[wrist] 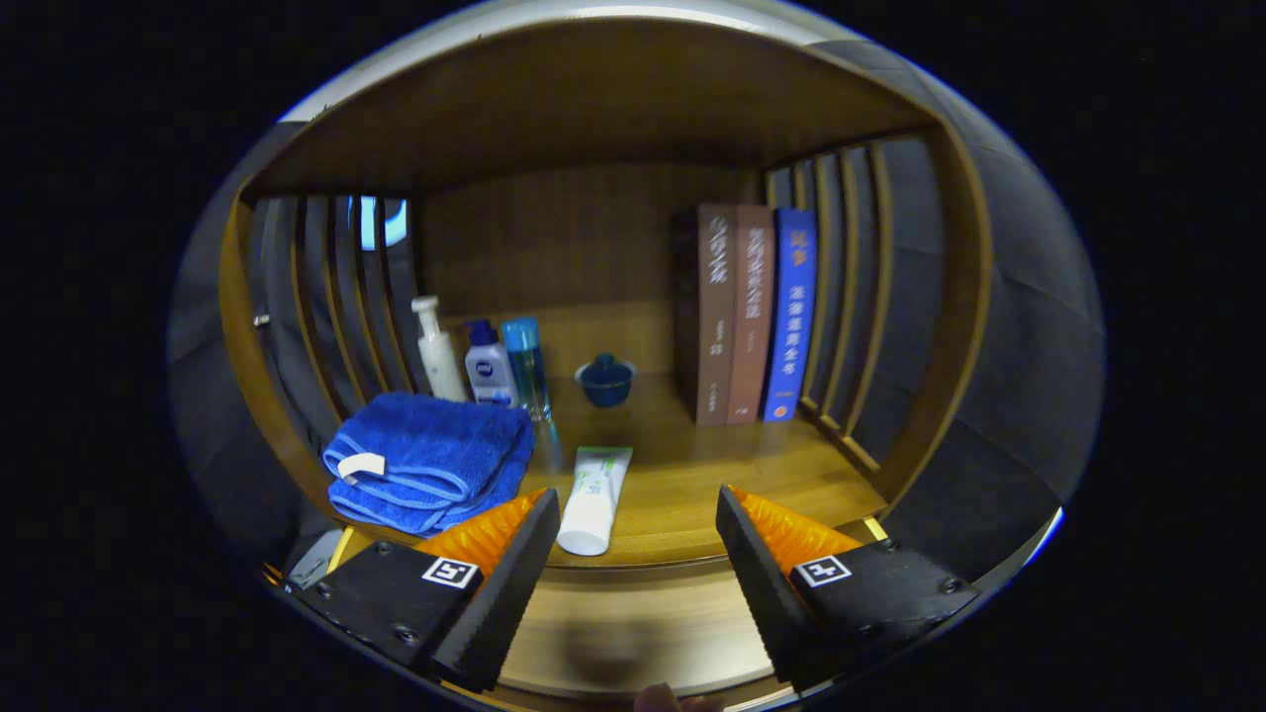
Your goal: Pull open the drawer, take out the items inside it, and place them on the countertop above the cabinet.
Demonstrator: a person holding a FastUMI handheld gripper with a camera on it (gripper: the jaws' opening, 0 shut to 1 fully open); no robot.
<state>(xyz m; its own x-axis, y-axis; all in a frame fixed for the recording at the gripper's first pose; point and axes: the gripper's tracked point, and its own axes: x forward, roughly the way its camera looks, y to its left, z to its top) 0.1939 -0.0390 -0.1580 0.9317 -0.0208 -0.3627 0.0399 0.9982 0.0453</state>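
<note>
Books, three of them upright, stand at the far right of the countertop, with a small dark blue lidded cup to their left. Far left are a white pump bottle, a blue-capped white bottle and a tall clear blue bottle. A folded blue towel lies near left. A white tube with green print lies at the counter's near edge, just ahead of the left finger. The gripper is spread wide, holding nothing. The drawer front, pale wood, sits below between the fingers.
</note>
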